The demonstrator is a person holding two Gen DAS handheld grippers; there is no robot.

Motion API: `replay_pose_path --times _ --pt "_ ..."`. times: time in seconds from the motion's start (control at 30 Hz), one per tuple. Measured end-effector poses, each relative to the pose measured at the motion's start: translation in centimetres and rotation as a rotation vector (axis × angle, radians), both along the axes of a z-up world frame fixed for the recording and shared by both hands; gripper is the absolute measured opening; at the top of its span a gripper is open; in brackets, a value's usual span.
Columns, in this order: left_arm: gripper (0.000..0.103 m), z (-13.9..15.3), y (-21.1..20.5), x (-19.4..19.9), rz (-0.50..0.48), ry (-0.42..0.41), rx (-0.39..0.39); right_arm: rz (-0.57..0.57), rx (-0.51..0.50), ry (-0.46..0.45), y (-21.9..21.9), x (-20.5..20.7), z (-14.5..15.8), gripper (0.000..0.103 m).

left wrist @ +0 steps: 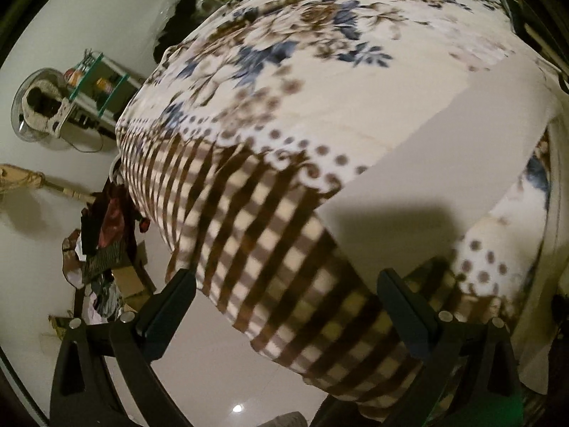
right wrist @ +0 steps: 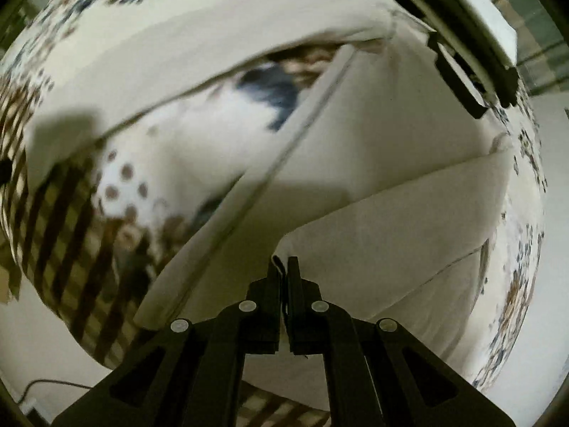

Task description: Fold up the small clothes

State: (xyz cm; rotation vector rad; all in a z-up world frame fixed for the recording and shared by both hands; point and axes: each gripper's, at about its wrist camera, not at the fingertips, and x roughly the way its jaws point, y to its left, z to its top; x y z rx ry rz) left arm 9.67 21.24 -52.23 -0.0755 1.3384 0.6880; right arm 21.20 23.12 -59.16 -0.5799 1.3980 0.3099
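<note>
A plain off-white garment (right wrist: 373, 149) lies spread on a bed with a floral and checked cover (left wrist: 284, 89). In the right wrist view my right gripper (right wrist: 283, 267) is shut on a folded edge of this garment, the cloth pinched between the two black fingers. A long seam or hem (right wrist: 284, 153) runs diagonally across the cloth. In the left wrist view my left gripper (left wrist: 288, 284) is open and empty above the checked edge of the bed cover, with a strip of the white garment (left wrist: 426, 142) lying ahead of it. The left gripper also shows in the right wrist view (right wrist: 458, 42) at top right.
Beside the bed the pale floor (left wrist: 213, 373) shows. A pile of clothes and boxes (left wrist: 103, 242) lies on the floor at the left. A small shelf rack (left wrist: 99, 82) and a fan (left wrist: 39, 106) stand against the wall.
</note>
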Motion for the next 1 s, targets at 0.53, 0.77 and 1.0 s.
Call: replay_pose_path --times 0.53,0.77,1.0 --pt "0.096 -4.8 8.4 -1.1 0.292 -0.225 -0.632 -0.699 0.301 0.235 -20.7 6.4 -2.7 0.068" --pt "0.004 -5.5 5.7 3.8 0.210 -0.210 -0.461 -0.819 0.276 0.217 -27.2 6.6 -4.2 0.068" --pt "0.001 2.9 -0.4 3.7 -0.059 -0.270 -0.183 -0.831 0.327 0.215 -34.9 4.5 -4.2 0.068"
